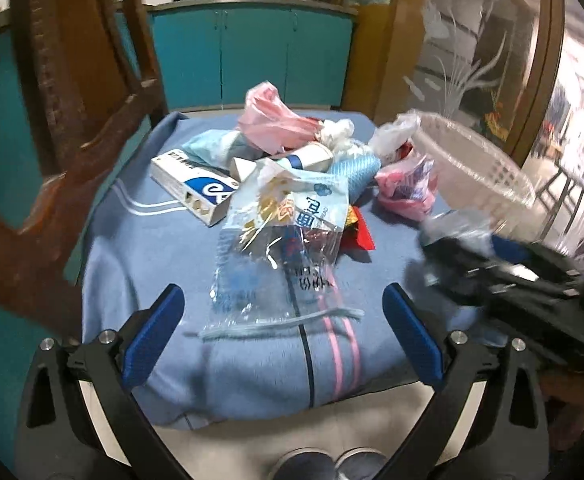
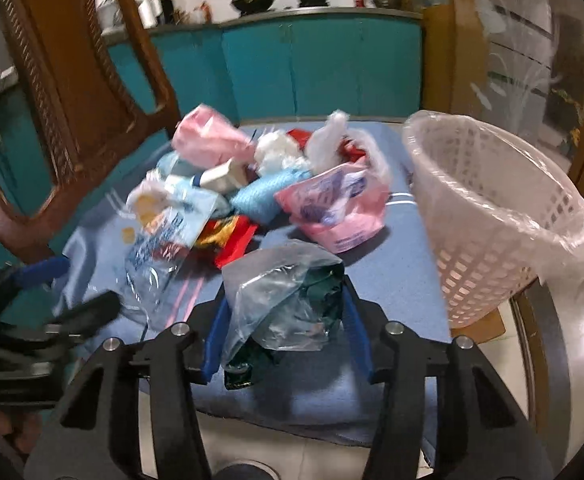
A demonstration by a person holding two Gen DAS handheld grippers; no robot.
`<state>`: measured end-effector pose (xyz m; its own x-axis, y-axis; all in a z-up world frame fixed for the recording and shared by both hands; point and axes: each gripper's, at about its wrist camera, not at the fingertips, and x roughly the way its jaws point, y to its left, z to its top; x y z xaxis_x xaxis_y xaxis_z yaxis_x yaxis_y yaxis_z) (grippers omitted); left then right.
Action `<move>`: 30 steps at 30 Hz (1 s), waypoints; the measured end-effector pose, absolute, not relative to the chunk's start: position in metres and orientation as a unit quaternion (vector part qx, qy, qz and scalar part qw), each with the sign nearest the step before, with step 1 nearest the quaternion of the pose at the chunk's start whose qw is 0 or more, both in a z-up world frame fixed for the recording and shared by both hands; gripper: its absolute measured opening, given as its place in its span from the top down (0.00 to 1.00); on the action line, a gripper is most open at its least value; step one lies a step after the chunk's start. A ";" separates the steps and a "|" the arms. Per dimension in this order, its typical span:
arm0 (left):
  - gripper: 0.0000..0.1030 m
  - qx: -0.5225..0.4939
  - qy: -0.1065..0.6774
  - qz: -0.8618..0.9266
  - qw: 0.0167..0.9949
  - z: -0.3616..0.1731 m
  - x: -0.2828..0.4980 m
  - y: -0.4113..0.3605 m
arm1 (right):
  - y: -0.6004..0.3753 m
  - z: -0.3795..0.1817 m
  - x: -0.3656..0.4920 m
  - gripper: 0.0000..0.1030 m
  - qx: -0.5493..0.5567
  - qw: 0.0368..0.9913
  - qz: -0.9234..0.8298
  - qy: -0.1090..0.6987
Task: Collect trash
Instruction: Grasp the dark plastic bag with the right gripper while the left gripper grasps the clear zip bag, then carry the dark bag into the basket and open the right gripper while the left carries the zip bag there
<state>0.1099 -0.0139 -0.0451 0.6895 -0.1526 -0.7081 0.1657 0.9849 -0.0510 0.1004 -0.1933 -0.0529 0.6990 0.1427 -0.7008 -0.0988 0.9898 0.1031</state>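
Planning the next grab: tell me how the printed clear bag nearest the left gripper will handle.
The clear bag looks thin and crinkled, so probably floppy and light. It lies flat on the blue cloth, so pinching an edge may be hard. Glossy film could slip.

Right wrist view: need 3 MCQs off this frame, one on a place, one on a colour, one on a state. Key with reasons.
1. Where is the basket relative to the trash pile?
A. Right of it
B. Left of it
C. Under the table

2. What colour is the cloth under the trash?
A. Green
B. Blue
C. Yellow

3. What is the right gripper doing?
A. Open and empty
B. Out of view
C. Closed on a clear bag

Key:
1 A: the basket stands at the cloth's right edge, the pile to its left.
2 B: the cloth is blue, with stripes.
3 C: both blue jaws press the bag's sides.
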 end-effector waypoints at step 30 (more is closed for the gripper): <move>0.95 -0.058 0.269 -0.051 0.960 0.056 0.111 0.033 | -0.138 0.049 0.092 0.51 -0.019 0.960 0.129 0.247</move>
<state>0.1107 0.0334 0.0564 0.8504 -0.1291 -0.5100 0.0668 0.9881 -0.1386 0.0924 -0.1379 0.0489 0.8445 0.2388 -0.4794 -0.2574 0.9659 0.0277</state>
